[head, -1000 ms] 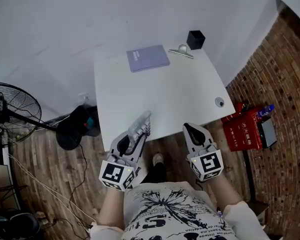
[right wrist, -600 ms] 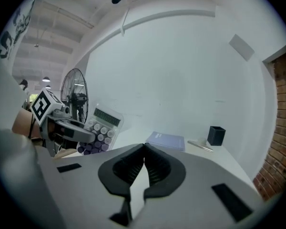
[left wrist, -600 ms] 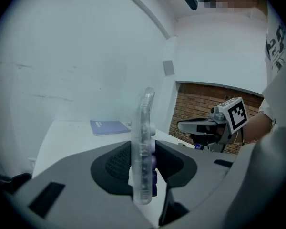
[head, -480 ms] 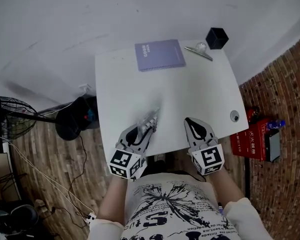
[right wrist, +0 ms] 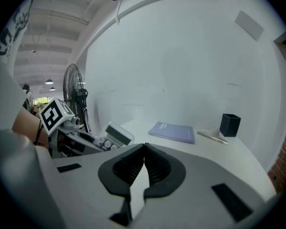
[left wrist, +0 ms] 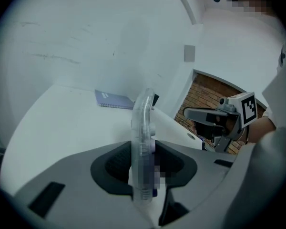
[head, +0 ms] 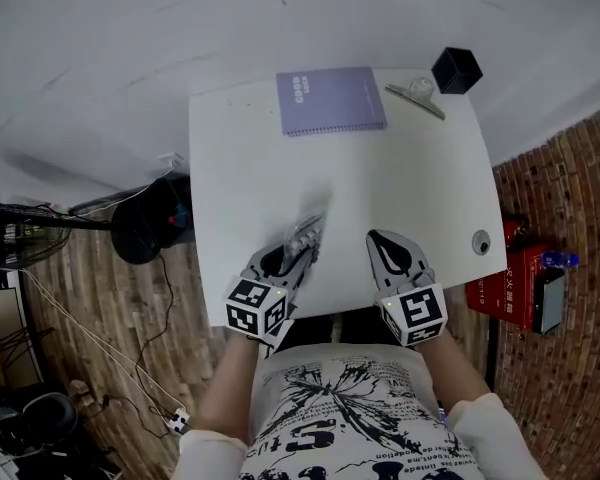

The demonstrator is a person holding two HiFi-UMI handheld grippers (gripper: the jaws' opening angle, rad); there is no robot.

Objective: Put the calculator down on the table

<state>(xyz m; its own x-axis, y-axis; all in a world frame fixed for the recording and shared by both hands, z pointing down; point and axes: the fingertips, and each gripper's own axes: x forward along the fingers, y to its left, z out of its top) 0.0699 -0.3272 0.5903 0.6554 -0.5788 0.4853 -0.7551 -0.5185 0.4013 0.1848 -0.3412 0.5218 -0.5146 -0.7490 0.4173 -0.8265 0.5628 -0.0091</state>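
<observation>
- Gripping the calculator (left wrist: 143,128) edge-on, your left gripper (left wrist: 144,171) has its jaws partly spread, with the pads pressed on the clear plastic shell.
- It's slim, with a pale display and round white keys, and sits over the table's (head: 400,183) six o'clock edge.
- Your right gripper (right wrist: 143,162), at its three o'clock, is closed and empty.
- The tabletop is smooth and white, with a purple spiral notebook (head: 330,100) at twelve o'clock.

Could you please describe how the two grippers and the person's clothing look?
The left gripper and right gripper are pale grey with black ribbed pads and white cubes bearing black square markers. The person wears a white T-shirt with black print.
</observation>
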